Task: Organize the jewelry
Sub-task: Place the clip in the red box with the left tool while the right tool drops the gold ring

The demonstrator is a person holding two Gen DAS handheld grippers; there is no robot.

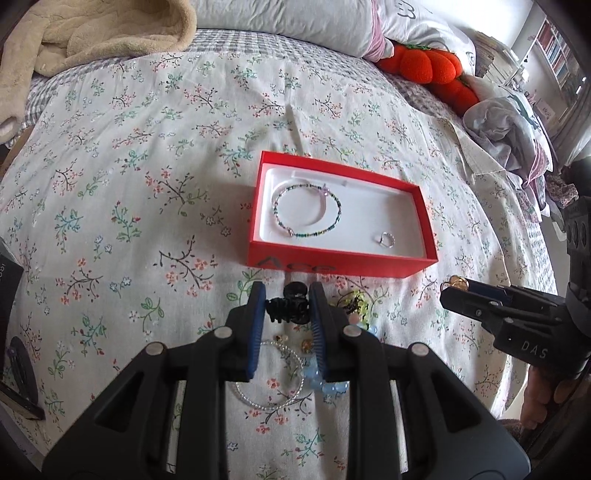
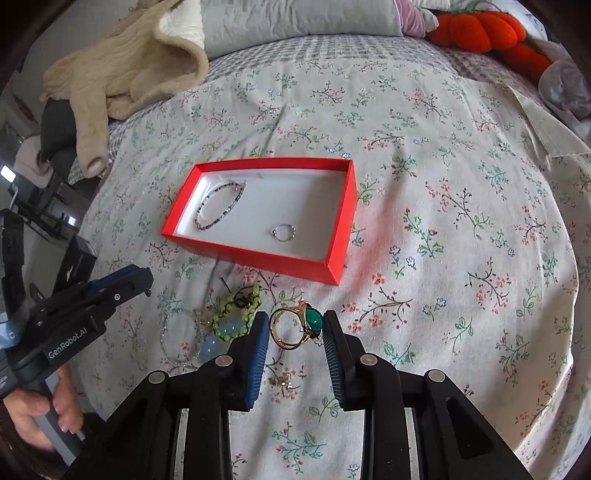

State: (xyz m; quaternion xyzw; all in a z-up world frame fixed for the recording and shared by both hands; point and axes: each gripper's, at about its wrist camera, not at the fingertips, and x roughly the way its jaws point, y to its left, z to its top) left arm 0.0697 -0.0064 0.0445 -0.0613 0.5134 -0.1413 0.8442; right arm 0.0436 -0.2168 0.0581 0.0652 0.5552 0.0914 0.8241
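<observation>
the left claw [image 1: 287, 302], at the bottom centre of its own view, is clamped on a small black hair clip [image 1: 286, 306], its blue pads pressing the clip from both sides above the bed. the right claw [image 2: 295, 326], bottom centre of its view, is clamped on a gold ring with a green stone [image 2: 297, 325], the band against the left pad and the stone against the right. just under and beside the claws a small heap of jewelry lies on the floral bedspread [image 1: 129, 177]: a clear beaded bracelet [image 1: 267, 376], pale blue beads [image 1: 325, 380], and a yellow-green beaded piece [image 2: 232, 314]. beyond them, mid-frame, sits an open red box [image 1: 343, 260] with a white lining; inside it a multicoloured beaded bracelet [image 1: 306, 212] lies toward the left end and a small silver ring [image 1: 384, 239] toward the right. further out, a beige fleece blanket [image 1: 99, 33] is bunched at the upper left, grey-white pillows [image 1: 295, 22] run along the top, and an orange plush [image 1: 432, 66] lies at the upper right. only the left wrist view shows bookshelves [image 1: 554, 59] at the far upper right and crumpled clothes [image 1: 506, 122] on the bed's right edge; only the right wrist view shows the green stone plainly, a hand [image 2: 40, 406] gripping the left handle at the lower left, and dark furniture past the bed's left edge.
</observation>
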